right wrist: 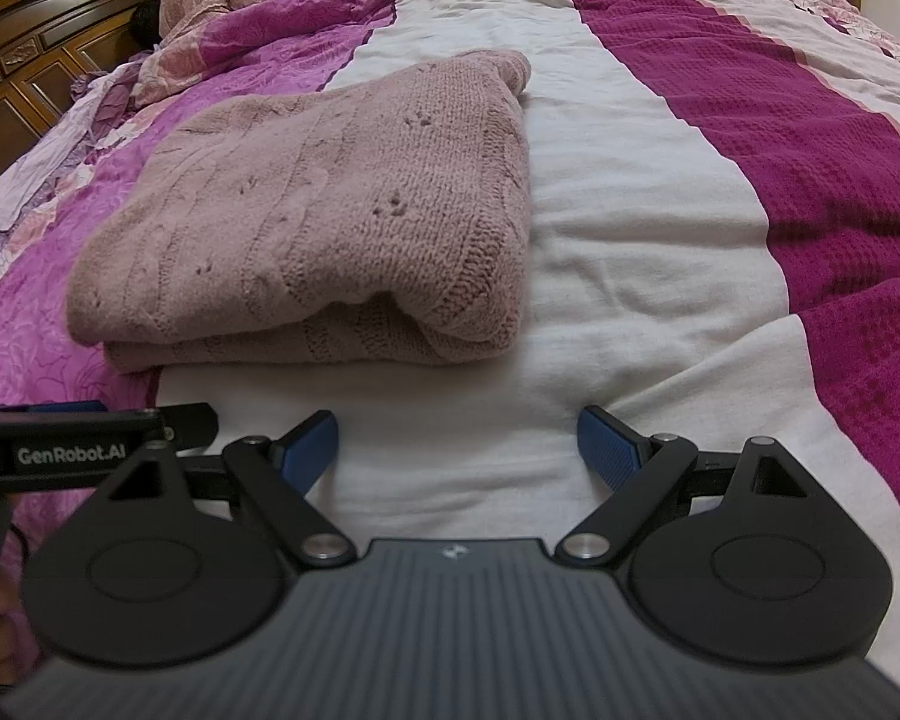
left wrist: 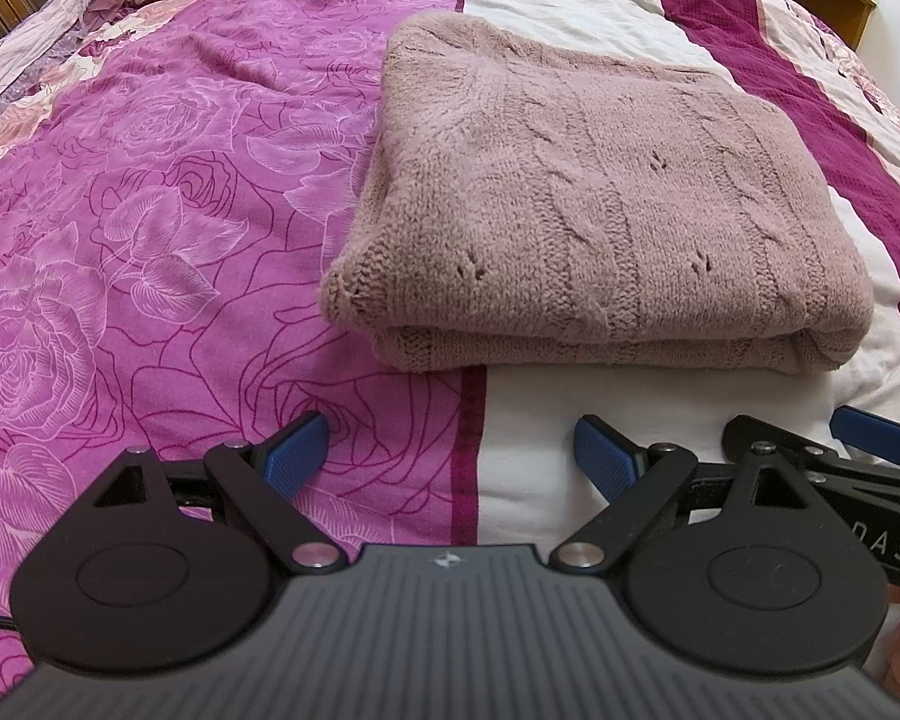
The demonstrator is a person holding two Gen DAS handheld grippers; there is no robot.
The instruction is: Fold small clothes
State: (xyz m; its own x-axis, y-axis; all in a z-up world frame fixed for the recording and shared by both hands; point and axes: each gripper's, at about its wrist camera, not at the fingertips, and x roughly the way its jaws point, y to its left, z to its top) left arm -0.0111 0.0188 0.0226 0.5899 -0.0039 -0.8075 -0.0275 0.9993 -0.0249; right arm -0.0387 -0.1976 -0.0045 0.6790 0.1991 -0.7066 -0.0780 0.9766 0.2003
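Now the pink sweater [left wrist: 594, 210] lies folded on the bed [left wrist: 150, 240], on the white stripe [right wrist: 630, 240] and partly on the rose-print cover, well in from the near edge. Both the left gripper [left wrist: 450, 456] and the right gripper [right wrist: 456, 450] hang near it, fingers wide apart and holding nothing. If a finger bumps the thick near fold, the top layer could slide off. A grab at only one layer could pull the fold open.

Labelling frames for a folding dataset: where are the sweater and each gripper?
sweater [left wrist: 600, 198], left wrist view, top folded layer.
left gripper [left wrist: 450, 456], left wrist view, between fingertips.
right gripper [right wrist: 457, 450], right wrist view, between fingertips.
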